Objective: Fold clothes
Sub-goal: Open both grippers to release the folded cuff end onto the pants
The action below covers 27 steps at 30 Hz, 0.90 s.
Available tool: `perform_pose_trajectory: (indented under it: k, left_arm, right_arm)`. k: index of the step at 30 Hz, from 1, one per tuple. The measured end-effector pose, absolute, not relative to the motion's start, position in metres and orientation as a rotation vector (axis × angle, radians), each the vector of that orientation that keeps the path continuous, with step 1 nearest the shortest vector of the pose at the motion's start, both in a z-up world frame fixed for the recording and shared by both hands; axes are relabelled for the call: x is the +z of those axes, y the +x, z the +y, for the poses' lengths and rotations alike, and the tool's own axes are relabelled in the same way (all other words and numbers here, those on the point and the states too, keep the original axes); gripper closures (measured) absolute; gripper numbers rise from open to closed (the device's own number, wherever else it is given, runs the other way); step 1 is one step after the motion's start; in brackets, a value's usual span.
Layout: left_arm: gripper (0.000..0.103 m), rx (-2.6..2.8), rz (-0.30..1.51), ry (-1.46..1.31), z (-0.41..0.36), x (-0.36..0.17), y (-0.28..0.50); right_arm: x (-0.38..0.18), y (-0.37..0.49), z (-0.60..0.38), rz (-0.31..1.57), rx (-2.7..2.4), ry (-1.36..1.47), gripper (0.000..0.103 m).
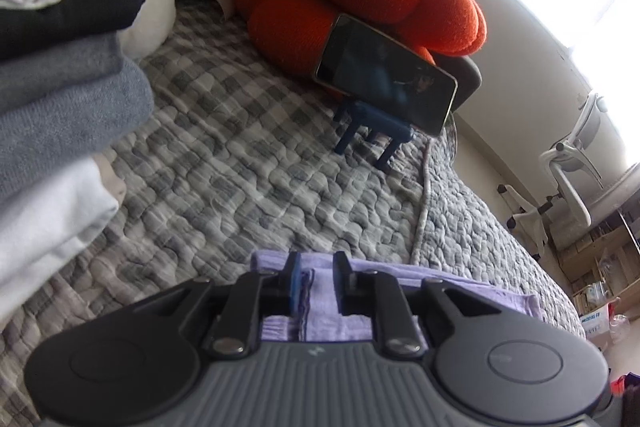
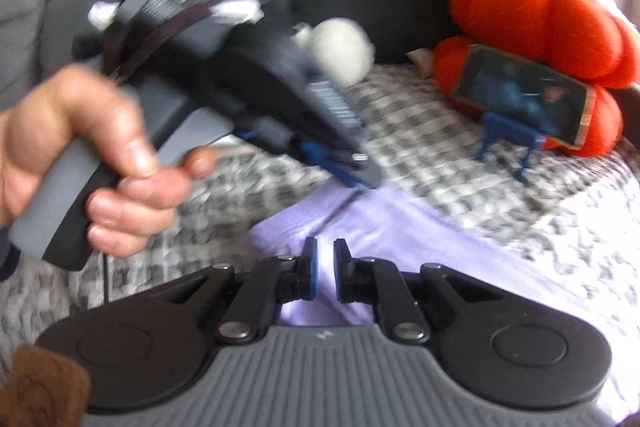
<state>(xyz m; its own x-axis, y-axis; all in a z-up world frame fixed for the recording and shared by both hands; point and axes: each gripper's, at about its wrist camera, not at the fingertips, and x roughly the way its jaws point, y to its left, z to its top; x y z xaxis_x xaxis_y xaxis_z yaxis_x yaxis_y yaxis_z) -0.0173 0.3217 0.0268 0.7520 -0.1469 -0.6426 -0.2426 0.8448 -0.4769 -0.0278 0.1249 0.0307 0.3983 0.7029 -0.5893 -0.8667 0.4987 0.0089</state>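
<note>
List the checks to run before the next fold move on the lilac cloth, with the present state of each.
1. Left gripper over the lilac cloth: ok.
2. Left gripper closed on cloth: not ok, the jaws stand apart with cloth between them.
3. Right gripper over cloth: ok, jaws apart, nothing held.
4. Cloth lying flat: cannot tell, a crease runs along it and the right view is blurred.
5. Phone on its stand apart from cloth: ok.
6. Folded stack apart from cloth: ok.
</note>
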Motion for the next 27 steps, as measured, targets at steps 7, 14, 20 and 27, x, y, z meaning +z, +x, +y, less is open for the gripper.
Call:
perform_pose_trajectory:
  k: [7, 14, 20, 27]
  left_arm:
    - [0.078, 0.002, 0.729, -0.519, 0.284, 0.03, -0.022]
    - [0.074, -0.024, 0.766, -0.461, 0.254, 0.018, -0.016]
    - [0.074, -0.002, 0.804, -0.429, 0.247, 0.005, -0.014]
    - [0.072, 0.019, 0.812, -0.409, 0.244, 0.01, -0.017]
  right_arm:
    - [0.042, 0.013, 0.045, 0.655, 0.815, -0.138, 0.089]
    - [0.04, 0.019, -0.052, 0.723, 0.629, 0.003, 0.088]
    - [0.025, 0.015, -0.099, 0.748, 0.584, 0.091, 0.087]
    - [0.006, 0.013, -0.119, 0.779, 0.562, 0.127, 0.089]
